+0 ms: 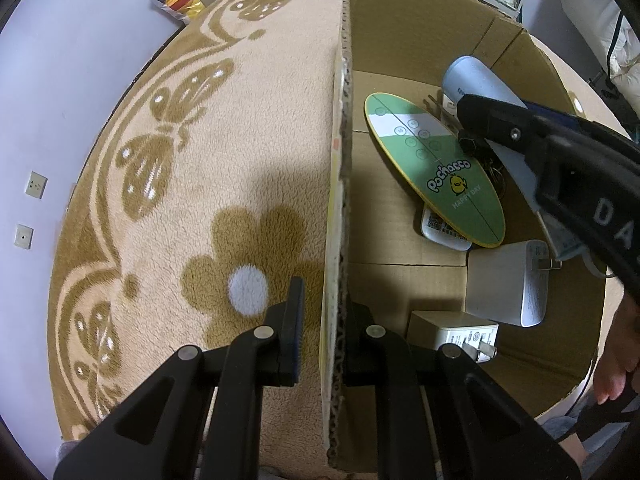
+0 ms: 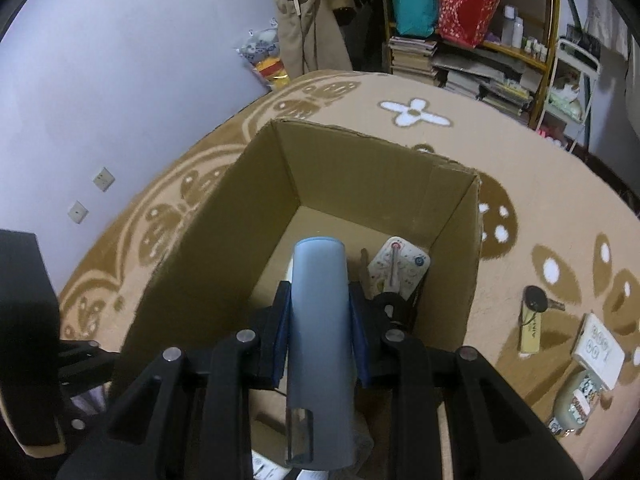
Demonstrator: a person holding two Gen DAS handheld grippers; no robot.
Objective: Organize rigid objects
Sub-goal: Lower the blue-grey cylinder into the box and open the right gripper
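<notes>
My right gripper [image 2: 320,300] is shut on a light blue cylinder [image 2: 318,320]. It holds the cylinder lengthwise over the open cardboard box [image 2: 240,216]. In the left wrist view the same cylinder [image 1: 476,80] and right gripper [image 1: 480,114] hang above the box's contents. My left gripper [image 1: 326,300] straddles the box's left wall [image 1: 340,160], one finger outside and one inside, closed on the cardboard. Inside lie a green oval Pochacco board [image 1: 436,168], a white charger [image 1: 504,284] and a white plug adapter [image 1: 456,332].
The box stands on a beige carpet [image 1: 192,200] with brown butterflies and flowers. On the carpet right of the box lie a key with a yellow tag [image 2: 534,320], a small white box [image 2: 598,350] and a jar [image 2: 576,408]. Shelves [image 2: 480,40] stand behind. A hand [image 1: 616,360] is near the box's right wall.
</notes>
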